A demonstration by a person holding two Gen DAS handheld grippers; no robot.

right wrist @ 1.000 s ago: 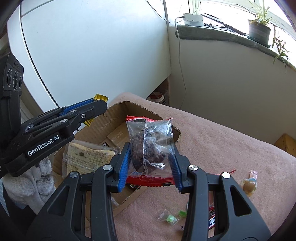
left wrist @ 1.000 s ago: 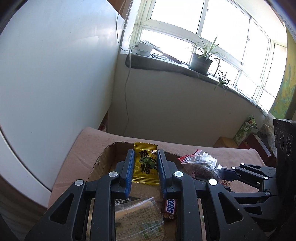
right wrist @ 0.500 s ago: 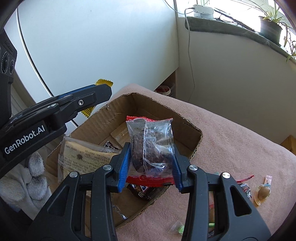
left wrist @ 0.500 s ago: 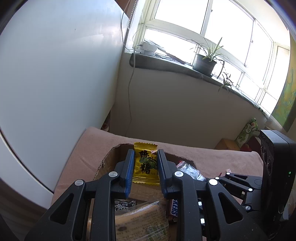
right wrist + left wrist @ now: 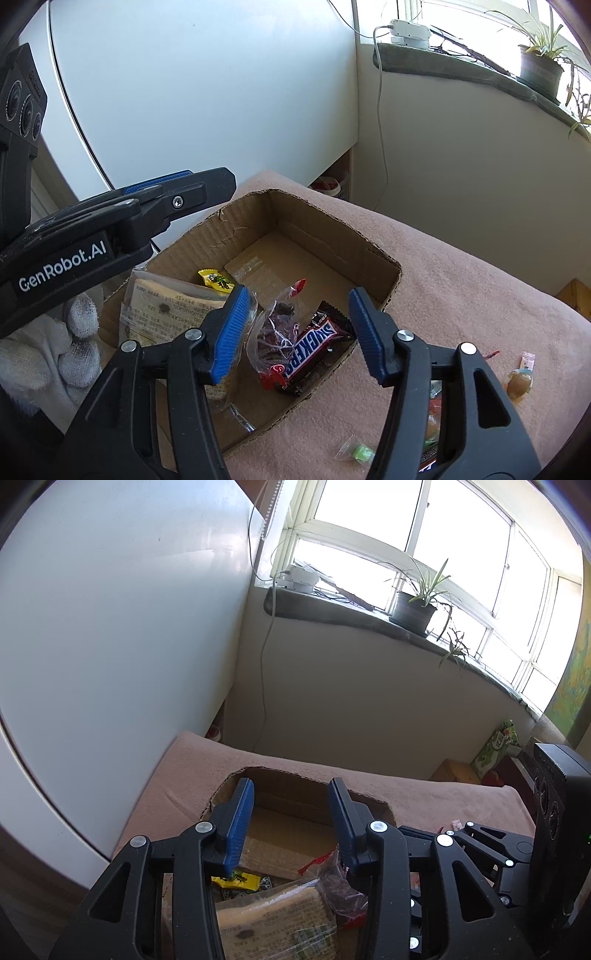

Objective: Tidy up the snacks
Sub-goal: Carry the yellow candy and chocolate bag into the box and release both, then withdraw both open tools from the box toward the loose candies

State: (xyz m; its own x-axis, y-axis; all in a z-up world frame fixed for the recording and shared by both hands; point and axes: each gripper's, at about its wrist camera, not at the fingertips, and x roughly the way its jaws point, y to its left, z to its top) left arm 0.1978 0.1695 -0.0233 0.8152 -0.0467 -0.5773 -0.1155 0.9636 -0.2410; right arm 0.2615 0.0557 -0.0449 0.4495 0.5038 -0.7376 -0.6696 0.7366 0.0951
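Observation:
An open cardboard box (image 5: 369,251) sits on a pink blanket. My left gripper (image 5: 291,790) hangs over it, its jaws opening with nothing between them. The yellow candy (image 5: 240,880) (image 5: 216,280) lies on the box floor beside a clear pack of crackers (image 5: 166,310). My right gripper (image 5: 299,295) is over the box's near side, its jaws also opening and empty. Below it a clear bag of dark snacks with red ends (image 5: 275,332) rests in the box, partly on a Snickers bar (image 5: 314,343).
Loose sweets lie on the blanket (image 5: 461,266) right of the box: a green one (image 5: 360,452), a brown one (image 5: 519,382), and more behind my right finger. A white-gloved hand (image 5: 79,332) holds the left gripper. A white cabinet and a windowsill with a plant pot (image 5: 412,609) stand behind.
Both grippers have let go. The yellow candy dropped from the left jaws into the box. The clear bag dropped from the right jaws onto the Snickers bar.

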